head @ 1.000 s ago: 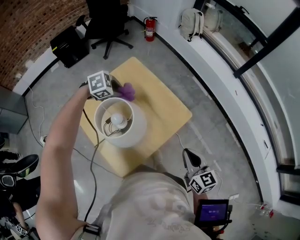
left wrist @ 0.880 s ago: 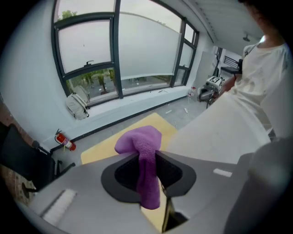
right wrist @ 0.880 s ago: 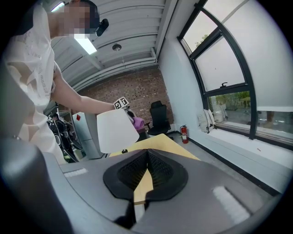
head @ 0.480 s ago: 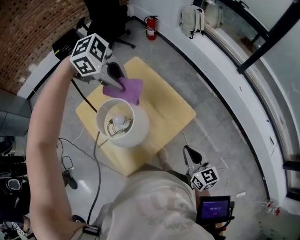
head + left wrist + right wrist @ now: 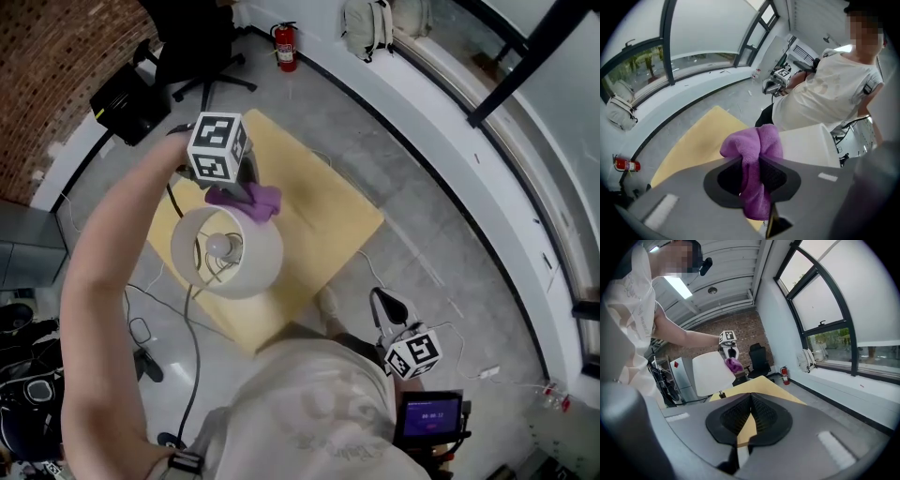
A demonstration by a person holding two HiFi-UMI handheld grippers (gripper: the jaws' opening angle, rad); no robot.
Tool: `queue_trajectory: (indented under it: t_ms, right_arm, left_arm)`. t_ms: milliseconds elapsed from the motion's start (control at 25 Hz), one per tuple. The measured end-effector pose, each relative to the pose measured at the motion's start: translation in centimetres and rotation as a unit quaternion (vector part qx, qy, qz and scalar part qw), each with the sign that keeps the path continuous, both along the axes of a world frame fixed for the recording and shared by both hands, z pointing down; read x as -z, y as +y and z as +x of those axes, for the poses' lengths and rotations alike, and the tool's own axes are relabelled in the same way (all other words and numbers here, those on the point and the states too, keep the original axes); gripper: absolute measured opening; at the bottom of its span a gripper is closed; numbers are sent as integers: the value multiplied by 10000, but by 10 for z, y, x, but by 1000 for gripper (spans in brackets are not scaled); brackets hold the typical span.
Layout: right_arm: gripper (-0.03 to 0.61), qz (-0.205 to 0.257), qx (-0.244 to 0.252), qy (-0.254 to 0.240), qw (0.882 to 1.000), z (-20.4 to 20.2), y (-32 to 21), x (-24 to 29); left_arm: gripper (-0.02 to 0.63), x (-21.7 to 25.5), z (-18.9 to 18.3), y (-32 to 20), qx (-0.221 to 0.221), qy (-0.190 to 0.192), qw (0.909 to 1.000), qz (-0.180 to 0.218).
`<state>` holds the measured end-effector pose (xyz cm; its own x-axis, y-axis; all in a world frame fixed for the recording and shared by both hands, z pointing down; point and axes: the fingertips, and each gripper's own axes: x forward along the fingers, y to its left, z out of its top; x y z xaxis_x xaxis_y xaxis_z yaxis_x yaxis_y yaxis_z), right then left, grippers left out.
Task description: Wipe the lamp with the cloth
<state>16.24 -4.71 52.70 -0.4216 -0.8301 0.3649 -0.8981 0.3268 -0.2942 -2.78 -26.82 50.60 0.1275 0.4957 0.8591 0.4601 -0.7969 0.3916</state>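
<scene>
Back down comes my left gripper [image 5: 246, 183] after that lift a moment ago, clamped tight on the bunched purple cloth [image 5: 251, 198]. The cloth is now against the far upper rim of the lamp [image 5: 246, 267], which stands toward the left corner of the desk [image 5: 328, 225]. My right gripper [image 5: 382, 307] hangs off the desk's near edge, jaws closed on nothing.

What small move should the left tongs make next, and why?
Probably sweep the left tongs down so the cloth wipes the lampshade along its outer side: the cloth is clamped in them and sits at the shade's upper rim.
</scene>
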Motion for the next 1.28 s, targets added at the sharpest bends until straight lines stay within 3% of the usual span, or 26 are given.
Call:
queue_trajectory:
  t_ms: [160, 400, 560, 920, 1080, 1280]
  right_arm:
    - [14, -89, -130, -36, 9999, 14, 2, -8]
    - [14, -131, -234, -123, 9996, 22, 5, -11]
    - [14, -83, -183, -83, 9998, 22, 2, -8]
    - [14, 145, 180, -2, 9997, -17, 2, 5]
    - [14, 157, 183, 4, 9997, -33, 15, 4]
    - [14, 195, -1, -57, 9998, -31, 28, 4]
  left_arm:
    - [83, -46, 11, -10, -93, -155, 9993, 317]
    - [84, -72, 29, -16, -379, 74, 9963, 773]
    - [84, -31, 44, -17, -117, 556, 9961, 674]
    - [84, 95, 32, 12, -223, 1397, 9880, 616]
    - [84, 110, 16, 36, -578, 1176, 9896, 593]
    - [84, 95, 16, 43, -1053, 532, 9877, 1030]
